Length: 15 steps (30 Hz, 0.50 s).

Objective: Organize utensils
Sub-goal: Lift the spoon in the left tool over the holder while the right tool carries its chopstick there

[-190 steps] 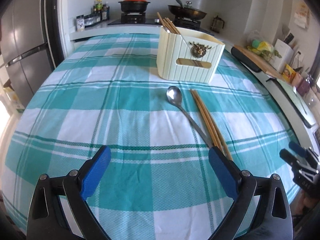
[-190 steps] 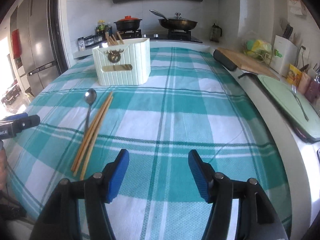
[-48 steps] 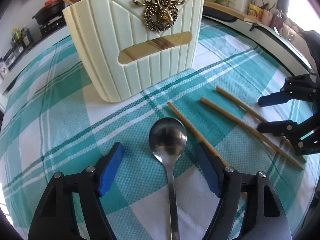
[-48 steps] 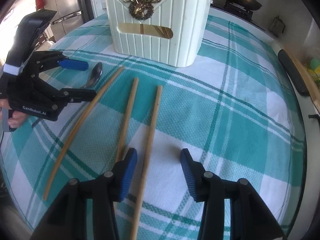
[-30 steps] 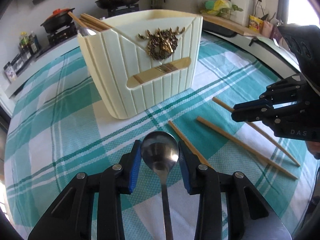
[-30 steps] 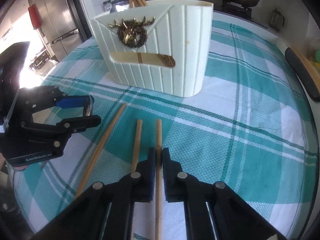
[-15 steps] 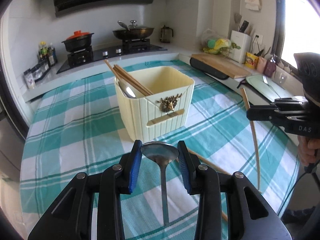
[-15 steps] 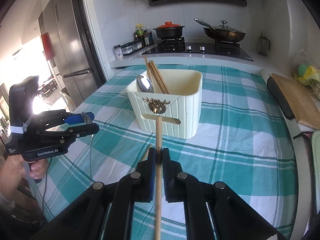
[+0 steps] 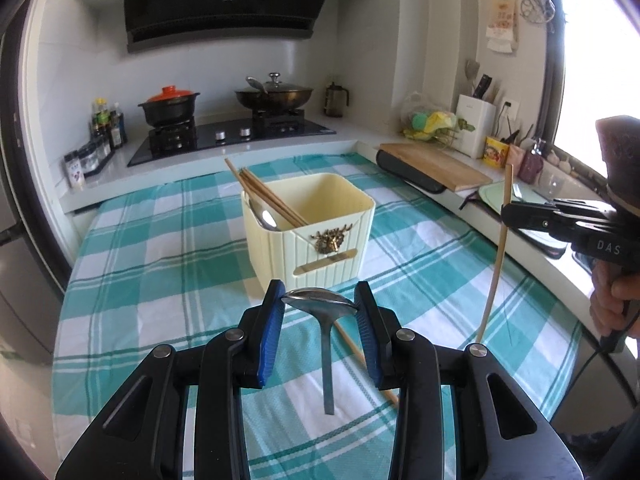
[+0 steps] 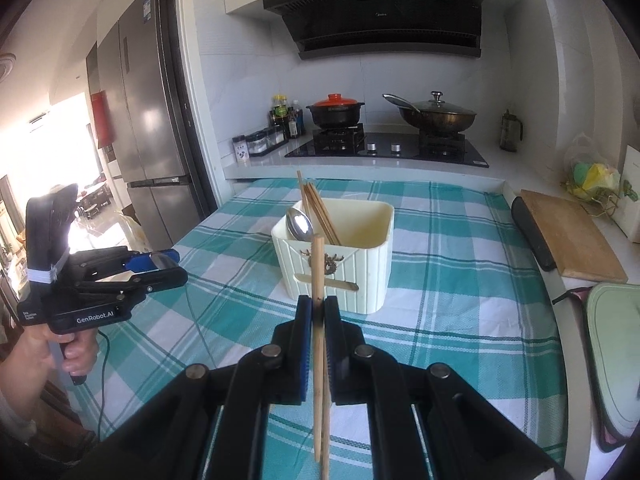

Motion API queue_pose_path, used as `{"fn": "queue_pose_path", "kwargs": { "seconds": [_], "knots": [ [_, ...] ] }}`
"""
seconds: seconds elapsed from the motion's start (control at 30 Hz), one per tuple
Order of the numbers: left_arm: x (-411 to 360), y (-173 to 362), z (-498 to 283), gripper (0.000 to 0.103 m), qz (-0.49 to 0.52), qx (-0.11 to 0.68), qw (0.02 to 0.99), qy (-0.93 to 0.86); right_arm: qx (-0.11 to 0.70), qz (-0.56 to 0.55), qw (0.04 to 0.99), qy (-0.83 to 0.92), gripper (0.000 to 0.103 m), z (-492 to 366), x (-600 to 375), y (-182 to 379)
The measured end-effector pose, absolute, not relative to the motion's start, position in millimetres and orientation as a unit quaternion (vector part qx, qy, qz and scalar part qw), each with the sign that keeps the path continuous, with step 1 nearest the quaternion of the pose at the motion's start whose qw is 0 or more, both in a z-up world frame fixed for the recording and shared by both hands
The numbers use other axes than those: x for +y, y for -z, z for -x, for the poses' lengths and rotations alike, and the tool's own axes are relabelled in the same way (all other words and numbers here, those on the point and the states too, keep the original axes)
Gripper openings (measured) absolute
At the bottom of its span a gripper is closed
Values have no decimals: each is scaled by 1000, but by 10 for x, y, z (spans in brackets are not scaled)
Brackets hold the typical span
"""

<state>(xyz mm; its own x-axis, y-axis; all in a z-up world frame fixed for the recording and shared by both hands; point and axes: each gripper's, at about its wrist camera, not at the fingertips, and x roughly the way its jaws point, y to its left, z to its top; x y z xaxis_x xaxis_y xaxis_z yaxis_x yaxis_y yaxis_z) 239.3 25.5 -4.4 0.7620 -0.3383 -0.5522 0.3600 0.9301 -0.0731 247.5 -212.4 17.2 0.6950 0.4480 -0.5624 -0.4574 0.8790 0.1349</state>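
My left gripper (image 9: 320,293) is shut on the bowl of a steel spoon (image 9: 325,344), whose handle hangs down above the checked cloth. My right gripper (image 10: 318,305) is shut on a wooden chopstick (image 10: 318,268) held nearly upright in the air. From the left wrist view, that right gripper (image 9: 507,213) and its chopstick (image 9: 496,264) are at the right. The cream utensil holder (image 9: 320,236) stands beyond both, holding several chopsticks (image 9: 260,192) and another spoon (image 9: 264,214). One chopstick (image 9: 362,352) lies on the cloth. In the right wrist view, the left gripper (image 10: 174,266) hovers left of the holder (image 10: 360,280).
The table carries a teal and white checked cloth (image 9: 160,280). Behind it is a hob with a red-lidded pot (image 9: 170,106) and a wok (image 9: 274,96). A cutting board (image 9: 436,166) and a green mat lie on the counter at right. A steel fridge (image 10: 136,120) stands at left.
Both grippers have risen from the table and pulled back from the holder, the left one carrying the spoon and the right one the chopstick. The holder's inside now shows from above.
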Motion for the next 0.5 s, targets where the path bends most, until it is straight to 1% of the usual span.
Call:
{"fn": "queue_pose_path", "kwargs": {
  "seconds": [0.33, 0.5],
  "knots": [
    [326, -378, -2476, 35, 3, 271, 941, 202, 270, 2, 931, -245, 6, -2584, -2114, -505],
    [368, -722, -2664, 35, 15, 252, 945, 207, 241, -7, 940, -240, 6, -2800, -2124, -785]
  ]
}}
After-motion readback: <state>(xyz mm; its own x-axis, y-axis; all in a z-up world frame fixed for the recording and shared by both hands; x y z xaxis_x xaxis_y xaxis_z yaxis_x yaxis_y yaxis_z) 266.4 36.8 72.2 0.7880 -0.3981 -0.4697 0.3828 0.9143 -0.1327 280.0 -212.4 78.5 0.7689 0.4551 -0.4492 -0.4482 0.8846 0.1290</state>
